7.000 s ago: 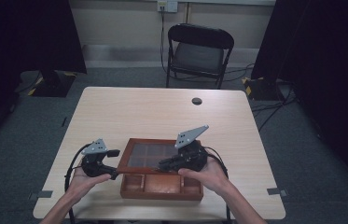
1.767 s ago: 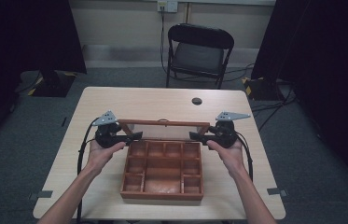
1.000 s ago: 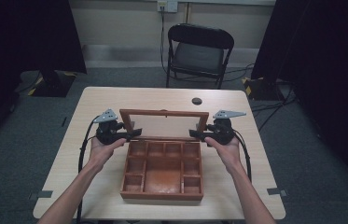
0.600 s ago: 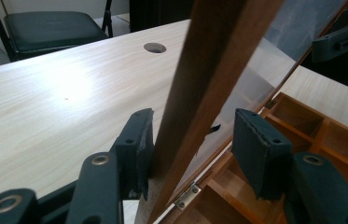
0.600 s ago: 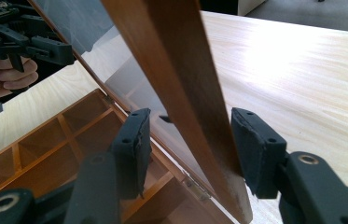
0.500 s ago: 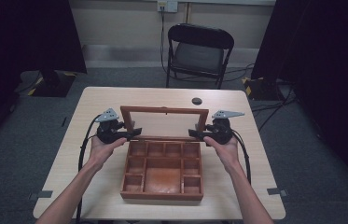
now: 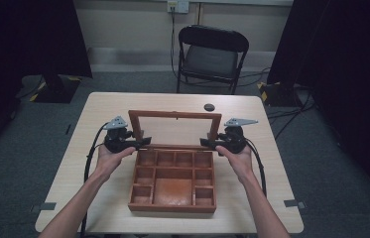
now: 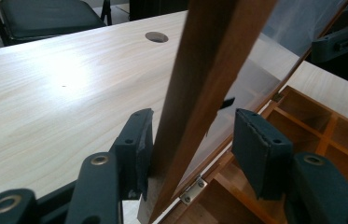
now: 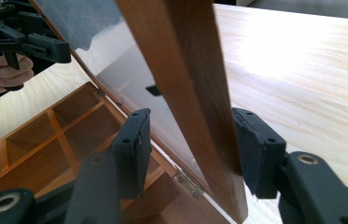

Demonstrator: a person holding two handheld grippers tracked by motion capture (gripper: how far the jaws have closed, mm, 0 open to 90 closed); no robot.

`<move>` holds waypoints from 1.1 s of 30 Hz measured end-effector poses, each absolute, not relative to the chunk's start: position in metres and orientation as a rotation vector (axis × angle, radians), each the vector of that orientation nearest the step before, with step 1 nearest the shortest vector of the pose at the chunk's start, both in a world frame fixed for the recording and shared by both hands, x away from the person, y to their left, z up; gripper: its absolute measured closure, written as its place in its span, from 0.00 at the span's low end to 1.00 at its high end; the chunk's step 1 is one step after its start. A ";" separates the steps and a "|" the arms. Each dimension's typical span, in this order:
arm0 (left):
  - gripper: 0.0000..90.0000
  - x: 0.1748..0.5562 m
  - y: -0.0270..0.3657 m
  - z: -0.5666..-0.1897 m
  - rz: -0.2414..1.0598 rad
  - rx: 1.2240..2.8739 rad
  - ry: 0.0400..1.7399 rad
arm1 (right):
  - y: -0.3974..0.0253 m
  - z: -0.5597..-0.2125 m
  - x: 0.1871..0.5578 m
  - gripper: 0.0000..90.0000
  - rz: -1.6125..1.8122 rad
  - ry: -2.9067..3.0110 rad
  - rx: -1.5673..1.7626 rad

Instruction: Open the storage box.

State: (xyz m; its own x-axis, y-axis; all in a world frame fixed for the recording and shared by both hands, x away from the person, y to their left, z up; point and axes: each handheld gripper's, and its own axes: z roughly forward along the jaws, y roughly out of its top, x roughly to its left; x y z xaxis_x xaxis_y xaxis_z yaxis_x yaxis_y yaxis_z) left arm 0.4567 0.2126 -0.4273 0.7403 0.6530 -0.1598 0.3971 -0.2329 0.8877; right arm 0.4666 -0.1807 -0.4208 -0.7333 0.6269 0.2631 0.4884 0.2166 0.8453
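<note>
A brown wooden box (image 7: 171, 207) with several compartments sits on the table, its glass-paned lid (image 7: 175, 115) standing raised at the far edge. My left gripper (image 7: 140, 144) straddles the lid's left side rail (image 8: 209, 60), near the hinge (image 8: 191, 190). Its jaws are open: one pad (image 8: 136, 144) touches the rail, the other (image 8: 258, 149) stands apart. My right gripper (image 7: 207, 143) straddles the lid's right rail (image 9: 185, 70) the same way, with the right pad (image 9: 255, 149) against the wood and the left pad (image 9: 132, 144) clear. Left gripper (image 8: 192, 135) and right gripper (image 9: 190, 135) each face the other.
The pale wooden table (image 7: 98, 124) has a small dark round cap (image 7: 209, 107) behind the lid. A black folding chair (image 7: 212, 54) stands beyond the far edge. Cables trail from both grippers down the table's sides.
The lid went from shut to raised, then tilted further back. Both grippers moved from the box's near side to its far corners, following the lid's side rails.
</note>
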 end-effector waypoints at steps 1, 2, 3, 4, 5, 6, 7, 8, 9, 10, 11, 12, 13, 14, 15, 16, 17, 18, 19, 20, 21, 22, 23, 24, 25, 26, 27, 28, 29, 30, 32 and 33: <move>0.54 0.457 0.213 -0.427 0.296 1.860 0.812 | -0.181 -0.421 0.467 0.55 1.544 2.340 1.081; 0.54 0.457 0.212 -0.428 0.299 1.845 0.824 | -0.181 -0.422 0.468 0.55 1.543 2.339 1.086; 0.54 0.457 0.212 -0.428 0.299 1.845 0.824 | -0.181 -0.422 0.468 0.55 1.543 2.339 1.086; 0.54 0.457 0.212 -0.428 0.295 1.838 0.834 | -0.181 -0.422 0.468 0.55 1.544 2.340 1.091; 0.53 0.457 0.212 -0.428 0.296 1.840 0.830 | -0.181 -0.423 0.469 0.56 1.544 2.343 1.092; 0.53 0.457 0.211 -0.428 0.303 1.847 0.828 | -0.181 -0.423 0.469 0.56 1.541 2.344 1.088; 0.54 0.458 0.211 -0.429 0.303 1.844 0.829 | -0.180 -0.424 0.469 0.56 1.538 2.342 1.079; 0.54 0.458 0.211 -0.429 0.303 1.844 0.829 | -0.180 -0.424 0.469 0.56 1.538 2.342 1.079; 0.54 0.458 0.211 -0.429 0.307 1.842 0.833 | -0.180 -0.424 0.469 0.56 1.536 2.337 1.069; 0.54 0.459 0.211 -0.430 0.309 1.833 0.831 | -0.179 -0.425 0.469 0.56 1.541 2.325 1.070; 0.54 0.459 0.211 -0.430 0.309 1.833 0.831 | -0.179 -0.425 0.469 0.56 1.541 2.325 1.070; 0.54 0.459 0.211 -0.430 0.310 1.837 0.831 | -0.179 -0.426 0.470 0.57 1.546 2.319 1.070; 0.55 0.460 0.212 -0.429 0.310 1.850 0.831 | -0.179 -0.426 0.470 0.57 1.549 2.318 1.075; 0.55 0.461 0.212 -0.430 0.304 1.839 0.829 | -0.179 -0.427 0.470 0.57 1.549 2.317 1.076; 0.55 0.462 0.212 -0.430 0.301 1.844 0.832 | -0.179 -0.427 0.471 0.57 1.546 2.314 1.077; 0.55 0.462 0.212 -0.430 0.301 1.844 0.832 | -0.179 -0.428 0.471 0.57 1.551 2.314 1.077; 0.56 0.462 0.213 -0.430 0.300 1.847 0.832 | -0.179 -0.428 0.472 0.57 1.552 2.314 1.080; 0.56 0.463 0.212 -0.430 0.302 1.850 0.832 | -0.178 -0.429 0.472 0.56 1.553 2.312 1.080; 0.56 0.464 0.213 -0.430 0.301 1.854 0.830 | -0.178 -0.429 0.472 0.56 1.553 2.308 1.082; 0.56 0.464 0.213 -0.429 0.300 1.857 0.829 | -0.178 -0.429 0.473 0.56 1.555 2.311 1.081; 0.56 0.464 0.213 -0.429 0.300 1.857 0.829 | -0.178 -0.430 0.473 0.56 1.557 2.311 1.083; 0.56 0.465 0.213 -0.430 0.297 1.857 0.831 | -0.178 -0.430 0.473 0.56 1.556 2.310 1.082; 0.56 0.466 0.213 -0.430 0.294 1.856 0.834 | -0.178 -0.430 0.474 0.56 1.555 2.309 1.081; 0.56 0.466 0.213 -0.430 0.294 1.856 0.834 | -0.178 -0.430 0.474 0.56 1.555 2.309 1.081; 0.57 0.467 0.213 -0.430 0.295 1.856 0.839 | -0.178 -0.430 0.475 0.56 1.556 2.306 1.096; 0.57 0.468 0.212 -0.431 0.296 1.854 0.837 | -0.178 -0.431 0.475 0.56 1.558 2.304 1.098; 0.57 0.469 0.212 -0.431 0.295 1.851 0.842 | -0.177 -0.431 0.476 0.56 1.557 2.304 1.101; 0.57 0.469 0.212 -0.431 0.297 1.855 0.844 | -0.177 -0.431 0.477 0.56 1.557 2.302 1.103; 0.57 0.470 0.213 -0.432 0.294 1.851 0.846 | -0.177 -0.432 0.478 0.55 1.560 2.300 1.109; 0.57 0.471 0.213 -0.432 0.288 1.845 0.846 | -0.177 -0.432 0.478 0.55 1.558 2.303 1.110; 0.57 0.472 0.214 -0.433 0.283 1.845 0.852 | -0.175 -0.433 0.479 0.53 1.549 2.306 1.113; 0.57 0.473 0.213 -0.433 0.283 1.837 0.862 | -0.174 -0.433 0.479 0.52 1.546 2.307 1.112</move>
